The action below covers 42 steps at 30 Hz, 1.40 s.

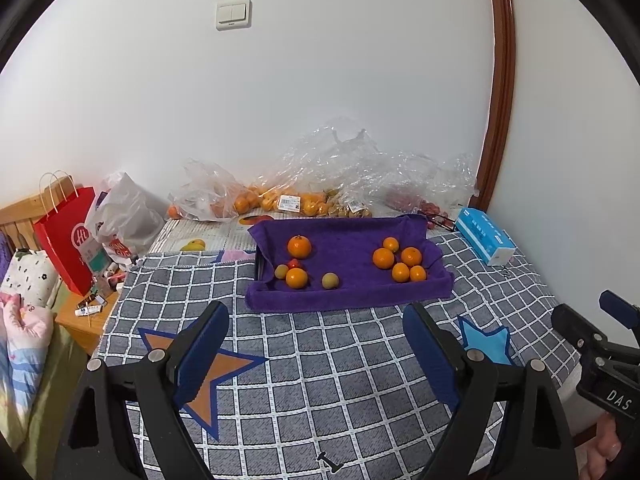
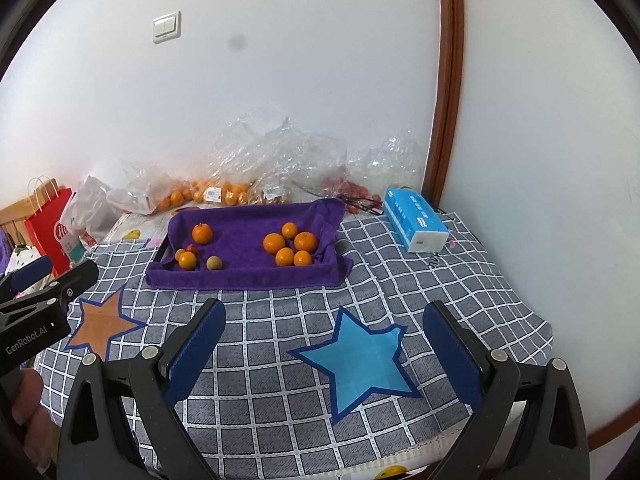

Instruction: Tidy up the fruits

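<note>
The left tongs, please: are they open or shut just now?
Open. The left tongs hold nothing; their blue pads stand wide apart over the checked cloth.

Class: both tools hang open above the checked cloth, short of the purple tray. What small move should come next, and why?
Probably ease the left tool forward toward the orange in the mixed left group. Five oranges already sit clustered on the purple tray's right side, and both tools are open and empty.
</note>
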Motion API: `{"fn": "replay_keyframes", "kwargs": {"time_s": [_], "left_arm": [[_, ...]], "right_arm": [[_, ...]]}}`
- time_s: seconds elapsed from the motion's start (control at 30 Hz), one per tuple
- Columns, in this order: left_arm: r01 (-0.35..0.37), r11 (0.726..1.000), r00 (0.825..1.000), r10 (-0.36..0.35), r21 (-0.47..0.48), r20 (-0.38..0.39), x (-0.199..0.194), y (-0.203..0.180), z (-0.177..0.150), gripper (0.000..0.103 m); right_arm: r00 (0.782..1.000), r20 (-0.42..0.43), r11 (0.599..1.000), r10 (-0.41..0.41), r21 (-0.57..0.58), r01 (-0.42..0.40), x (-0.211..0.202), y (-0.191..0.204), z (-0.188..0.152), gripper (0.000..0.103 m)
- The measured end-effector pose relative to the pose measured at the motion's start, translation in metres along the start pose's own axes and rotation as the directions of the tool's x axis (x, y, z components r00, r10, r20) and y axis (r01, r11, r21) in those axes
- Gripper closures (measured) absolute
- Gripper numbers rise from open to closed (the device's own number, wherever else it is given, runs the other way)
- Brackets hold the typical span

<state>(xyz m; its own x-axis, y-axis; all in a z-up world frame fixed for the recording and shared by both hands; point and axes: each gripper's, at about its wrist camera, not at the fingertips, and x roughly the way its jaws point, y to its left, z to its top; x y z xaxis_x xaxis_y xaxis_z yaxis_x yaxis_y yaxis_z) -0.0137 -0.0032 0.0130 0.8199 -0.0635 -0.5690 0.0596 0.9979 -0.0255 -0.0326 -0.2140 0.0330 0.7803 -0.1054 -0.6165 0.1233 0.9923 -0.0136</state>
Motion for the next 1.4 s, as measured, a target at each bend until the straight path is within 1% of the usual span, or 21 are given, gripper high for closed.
{"fn": "replay_keyframes", "kwargs": {"time_s": [0.1,0.73,1.4], "left_arm": [[-0.01,1.0,1.0,0.01,-0.001,0.008,-0.002,0.0,0.0,0.014],[-0.009,1.0,1.0,0.009,-0.001,0.0,-0.004,0.0,-0.004,0.014],[-0.007,1.0,1.0,0.006,-0.007,-0.002,-0.002,0.002,-0.001,0.012]], "right_arm": [[1.0,-0.002,1.0,0.002,0.001,-0.002,0.0,0.0,0.0,0.005],[1.0,0.007,1.0,0.007,0.011,-0.007,-0.003,0.002,0.0,0.005],[1.0,0.008,1.0,0.008,-0.011,-0.008,-0.001,0.012,0.0,0.005]]}}
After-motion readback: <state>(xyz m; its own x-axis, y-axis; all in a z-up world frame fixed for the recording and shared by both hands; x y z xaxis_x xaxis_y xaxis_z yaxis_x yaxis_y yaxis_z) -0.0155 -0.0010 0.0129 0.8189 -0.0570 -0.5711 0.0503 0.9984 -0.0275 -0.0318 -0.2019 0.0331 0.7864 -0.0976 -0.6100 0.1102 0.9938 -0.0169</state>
